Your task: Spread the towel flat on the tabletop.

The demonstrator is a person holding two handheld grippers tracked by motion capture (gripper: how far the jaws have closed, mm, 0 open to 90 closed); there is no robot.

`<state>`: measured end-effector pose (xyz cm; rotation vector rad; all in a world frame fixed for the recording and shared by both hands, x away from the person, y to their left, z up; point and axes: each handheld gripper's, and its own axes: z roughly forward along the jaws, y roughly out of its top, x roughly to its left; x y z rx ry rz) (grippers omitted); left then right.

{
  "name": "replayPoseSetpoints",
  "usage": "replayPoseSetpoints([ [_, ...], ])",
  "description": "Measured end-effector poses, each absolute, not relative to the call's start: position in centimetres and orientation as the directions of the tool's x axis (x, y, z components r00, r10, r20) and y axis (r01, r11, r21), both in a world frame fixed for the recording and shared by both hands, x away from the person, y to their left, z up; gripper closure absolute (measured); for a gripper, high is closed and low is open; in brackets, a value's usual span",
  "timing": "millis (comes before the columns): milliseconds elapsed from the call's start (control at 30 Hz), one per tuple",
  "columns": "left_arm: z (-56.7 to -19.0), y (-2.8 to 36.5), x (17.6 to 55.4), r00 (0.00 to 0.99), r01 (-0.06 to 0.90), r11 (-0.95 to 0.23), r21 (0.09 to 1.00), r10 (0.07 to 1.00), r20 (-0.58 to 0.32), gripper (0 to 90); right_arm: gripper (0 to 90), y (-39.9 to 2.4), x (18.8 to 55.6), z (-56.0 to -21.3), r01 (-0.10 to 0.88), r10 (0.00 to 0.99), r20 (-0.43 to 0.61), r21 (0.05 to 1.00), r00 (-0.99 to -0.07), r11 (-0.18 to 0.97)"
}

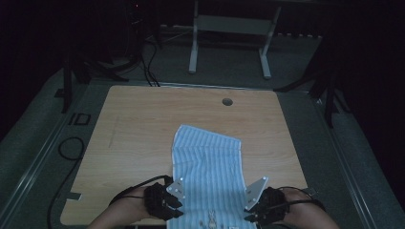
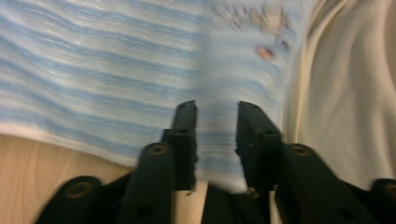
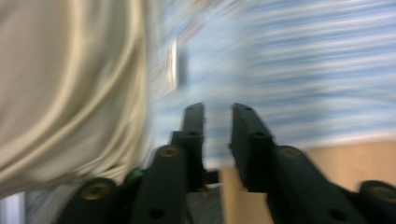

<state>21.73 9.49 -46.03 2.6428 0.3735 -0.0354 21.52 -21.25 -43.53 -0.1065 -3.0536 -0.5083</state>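
Striped cloth (image 1: 207, 162) lies between left gripper (image 1: 168, 200) and right gripper (image 1: 255, 202); edges between jaws.

High view: fixed overhead, faces forward and down, far; takes in whole table (image 1: 143, 119), floor beyond. Left gripper view: rides gripper, looks along jaws, very near striped cloth (image 2: 116, 60) edge, blurred. Right gripper view: same, from opposite side, blurred. All three share cloth's near end at table edge.
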Motion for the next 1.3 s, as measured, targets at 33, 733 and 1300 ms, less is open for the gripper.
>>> replayPoseSetpoints([
  [33, -46.0, 9.5, 21.7, 0.963, 0.268, -0.854, 0.447, 0.256, -0.088, 66.2, 73.1, -21.3, 21.5, -43.5, 0.075, 0.061, 0.055, 0.322, -0.997, 0.944],
  [733, -52.0, 9.2, 34.0, 0.881, 0.422, -0.804, 0.419, 0.474, 0.021, 56.3, 72.6, -18.6, 36.8, -51.3, 0.292, 0.330, -0.131, 0.246, -0.935, 0.924],
  [1300, -53.0, 8.2, 38.3, 0.850, 0.470, -0.756, 0.455, 0.527, -0.003, 56.5, 75.2, -20.6, 43.4, -51.7, 0.406, 0.423, -0.040, 0.206, -0.905, 0.890],
])
